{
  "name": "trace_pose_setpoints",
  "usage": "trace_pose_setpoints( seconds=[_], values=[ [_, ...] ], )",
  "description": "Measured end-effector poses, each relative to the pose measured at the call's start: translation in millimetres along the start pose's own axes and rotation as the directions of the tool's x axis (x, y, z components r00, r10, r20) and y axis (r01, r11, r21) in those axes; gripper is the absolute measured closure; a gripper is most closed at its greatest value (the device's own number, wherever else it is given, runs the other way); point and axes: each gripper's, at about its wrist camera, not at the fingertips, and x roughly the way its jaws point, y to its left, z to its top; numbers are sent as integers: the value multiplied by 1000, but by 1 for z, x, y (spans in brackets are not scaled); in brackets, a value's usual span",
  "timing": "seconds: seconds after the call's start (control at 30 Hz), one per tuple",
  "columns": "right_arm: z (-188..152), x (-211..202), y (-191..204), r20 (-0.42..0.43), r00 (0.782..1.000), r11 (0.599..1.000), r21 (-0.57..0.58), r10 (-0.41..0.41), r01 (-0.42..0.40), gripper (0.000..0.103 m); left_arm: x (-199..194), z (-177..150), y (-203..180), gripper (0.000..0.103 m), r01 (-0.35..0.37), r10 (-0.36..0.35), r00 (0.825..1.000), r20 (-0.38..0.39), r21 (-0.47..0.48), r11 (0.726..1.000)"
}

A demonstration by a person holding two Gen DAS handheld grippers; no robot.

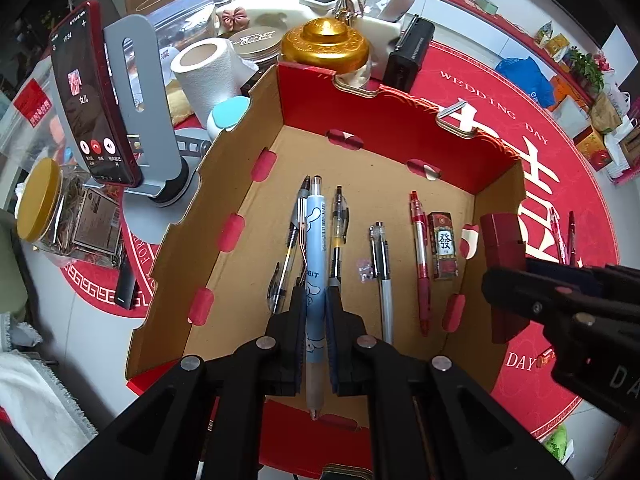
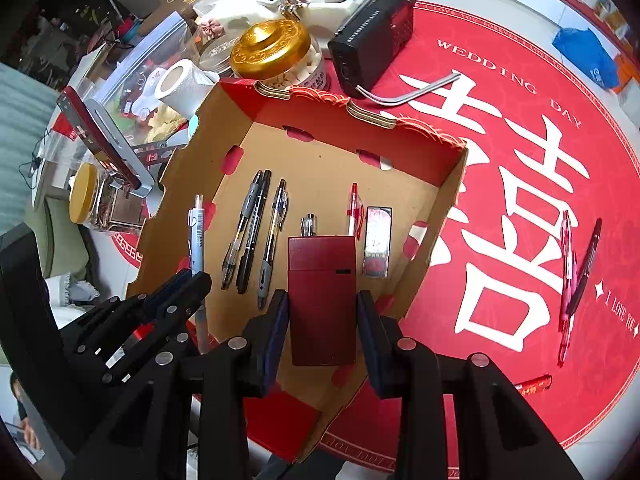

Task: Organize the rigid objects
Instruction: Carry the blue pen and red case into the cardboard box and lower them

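Note:
A cardboard box (image 1: 248, 216) with red outer walls lies open on the table; it also shows in the right wrist view (image 2: 436, 216). Several pens lie in a row on its floor, with a small patterned case (image 1: 443, 246) at the right. My left gripper (image 1: 315, 292) is shut on a light blue pen (image 1: 314, 280) and holds it above the box floor. My right gripper (image 2: 322, 300) is shut on a dark red rectangular box (image 2: 322, 292) above the box's near right side. That red box also shows in the left wrist view (image 1: 505, 264).
Two pens (image 2: 576, 276) lie on the red round mat (image 2: 520, 200) right of the box. A phone on a stand (image 1: 96, 100), a paper roll (image 1: 208, 76), jars, a gold lid (image 1: 324, 44) and a black radio (image 2: 376, 32) crowd the left and far sides.

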Motion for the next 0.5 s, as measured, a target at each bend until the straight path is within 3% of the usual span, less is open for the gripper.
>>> trace_pose_setpoints(
  seconds=[0.5],
  values=[
    [8, 10, 7, -5, 1000, 999, -43, -27, 27, 67, 6, 6, 3, 93, 2, -2, 1000, 1, 2, 1000]
  ],
)
